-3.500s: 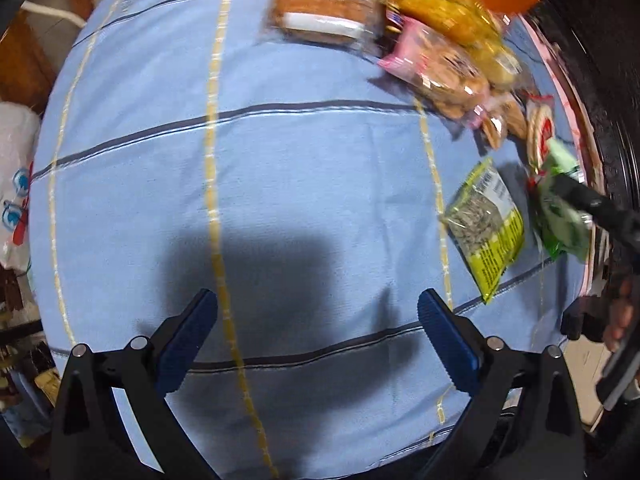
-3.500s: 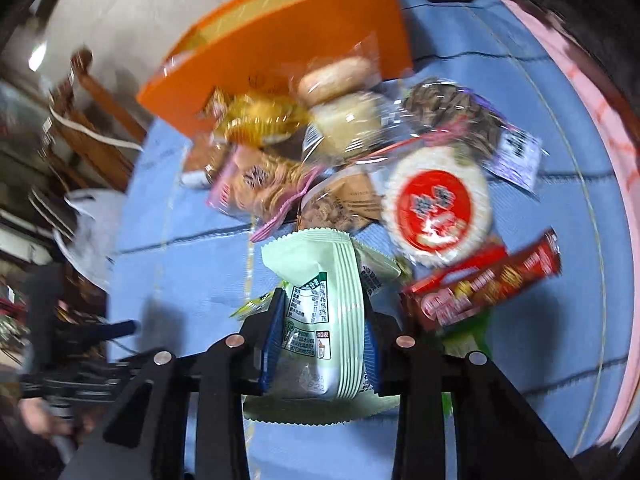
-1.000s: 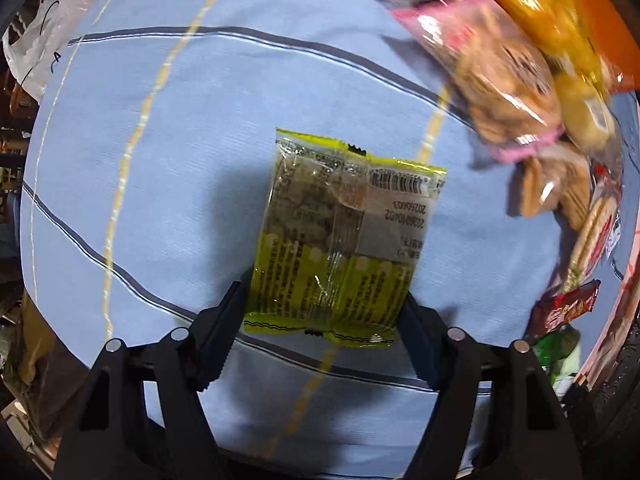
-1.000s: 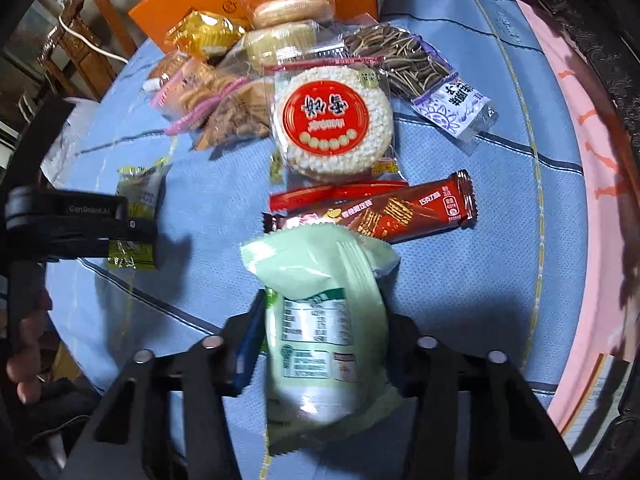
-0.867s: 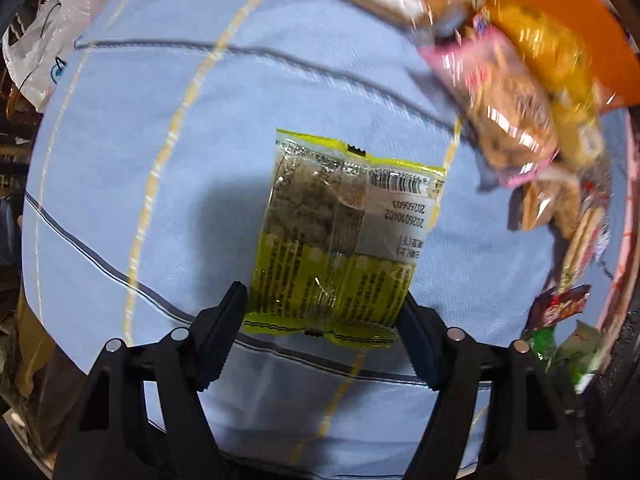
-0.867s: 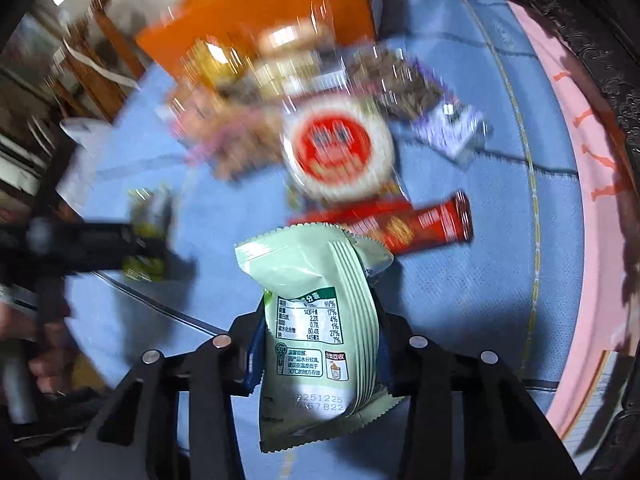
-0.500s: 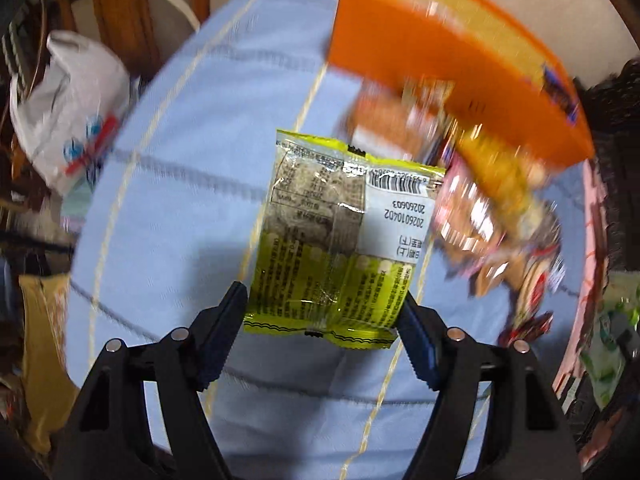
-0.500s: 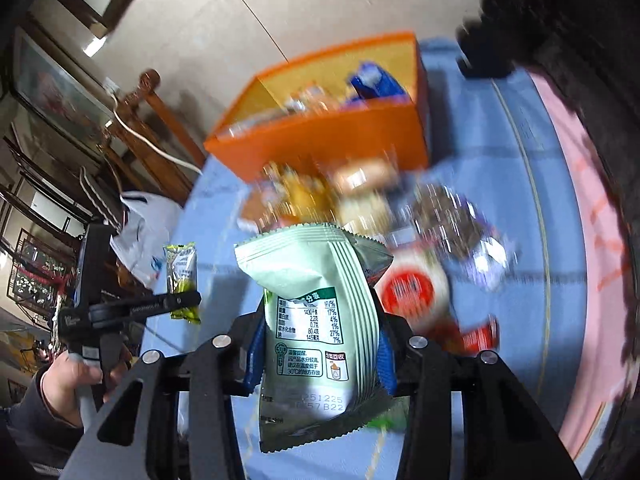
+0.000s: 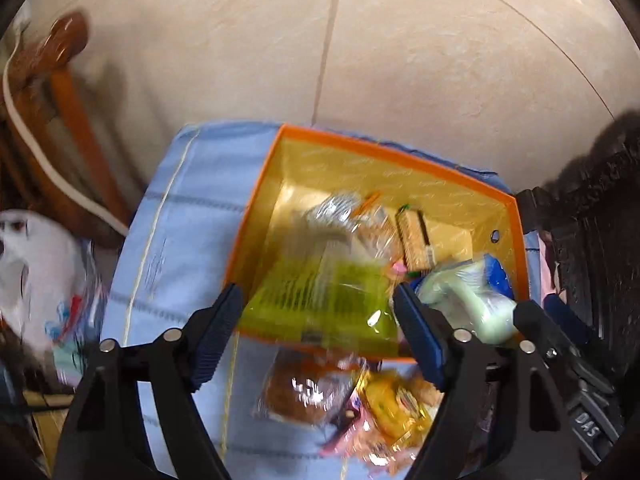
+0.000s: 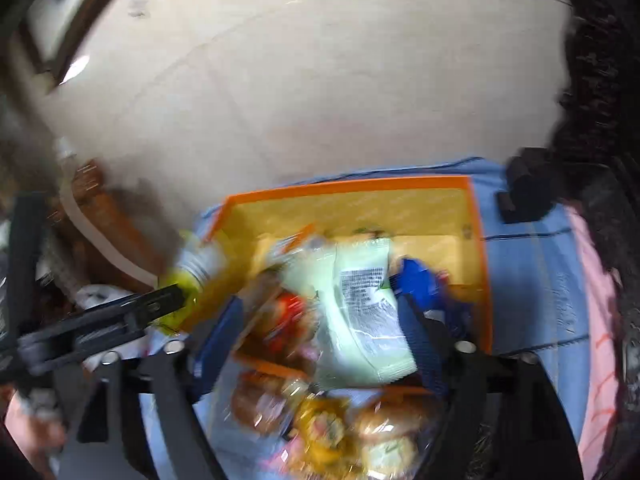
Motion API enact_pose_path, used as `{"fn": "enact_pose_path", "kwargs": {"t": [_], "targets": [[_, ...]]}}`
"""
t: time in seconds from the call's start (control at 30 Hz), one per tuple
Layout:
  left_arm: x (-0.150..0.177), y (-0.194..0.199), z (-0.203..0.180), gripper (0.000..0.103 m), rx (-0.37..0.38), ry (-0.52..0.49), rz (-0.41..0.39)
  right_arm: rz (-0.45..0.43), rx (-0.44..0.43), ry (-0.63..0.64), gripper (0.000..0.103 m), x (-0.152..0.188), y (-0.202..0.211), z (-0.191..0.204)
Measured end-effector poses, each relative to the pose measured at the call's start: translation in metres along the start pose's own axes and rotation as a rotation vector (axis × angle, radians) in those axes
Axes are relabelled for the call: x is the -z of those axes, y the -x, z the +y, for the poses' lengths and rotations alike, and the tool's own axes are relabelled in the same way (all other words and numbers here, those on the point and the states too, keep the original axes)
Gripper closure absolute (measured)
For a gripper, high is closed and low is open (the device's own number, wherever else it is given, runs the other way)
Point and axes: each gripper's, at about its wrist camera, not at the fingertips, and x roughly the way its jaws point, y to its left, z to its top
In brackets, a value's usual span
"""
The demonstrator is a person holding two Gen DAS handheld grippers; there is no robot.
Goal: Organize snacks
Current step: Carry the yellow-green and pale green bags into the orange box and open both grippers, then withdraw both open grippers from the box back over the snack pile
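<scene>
The orange box (image 9: 384, 156) stands open on the blue tablecloth (image 9: 188, 208), seen from above in both views. In the left wrist view my left gripper (image 9: 317, 291) hovers over the box's near wall. Its jaws are opening, and the blurred yellow-green packet (image 9: 320, 308) between them is free of the pads. My right gripper (image 10: 320, 304) is over the same orange box (image 10: 348, 186), jaws opening too. The pale green packet (image 10: 360, 312) drops loose between them into the box. It also shows as the pale green packet (image 9: 468, 300) at the right.
Loose snack packets (image 9: 312, 392) lie on the cloth just before the box. Inside it are a biscuit packet (image 9: 414, 236) and a blue packet (image 9: 496, 276). A wooden chair (image 9: 60, 92) and white bag (image 9: 28, 272) are left; dark carved furniture (image 9: 592, 240) is right.
Both grippers rose from the table and swung over the orange box. Each was shut on its packet; now both stand wider and the packets are loose.
</scene>
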Motion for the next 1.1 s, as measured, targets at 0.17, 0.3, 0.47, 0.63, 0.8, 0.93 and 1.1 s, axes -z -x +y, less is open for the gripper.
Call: {"fn": "enact_pose_path", "kwargs": {"t": [0.17, 0.3, 0.47, 0.63, 0.8, 0.93, 1.1], "targets": [[0.028, -0.003, -0.017, 0.008, -0.171, -0.227, -0.169, -0.059, 0.060, 0.042, 0.005, 0.028, 0.009, -0.015], [0.064, -0.001, -0.021, 0.007, -0.263, -0.303, -0.211, -0.057, -0.036, -0.040, 0.004, 0.056, 0.028, -0.038], [0.096, 0.000, -0.014, 0.005, -0.215, -0.265, -0.108, 0.109, 0.007, -0.099, 0.004, 0.089, 0.035, -0.061], [0.126, -0.001, -0.005, 0.005, -0.086, -0.245, -0.053, -0.016, 0.097, -0.130, 0.004, 0.115, 0.066, -0.086], [0.156, -0.008, 0.010, 0.005, 0.136, -0.158, 0.012, 0.024, 0.135, 0.028, 0.004, 0.148, 0.076, -0.093], [0.176, -0.011, 0.006, 0.005, 0.094, -0.177, -0.008, 0.202, 0.136, 0.000, 0.004, 0.183, 0.059, -0.105], [0.199, -0.020, -0.011, 0.005, 0.107, -0.257, 0.070, 0.377, 0.145, -0.146, 0.004, 0.226, 0.048, -0.126]]}}
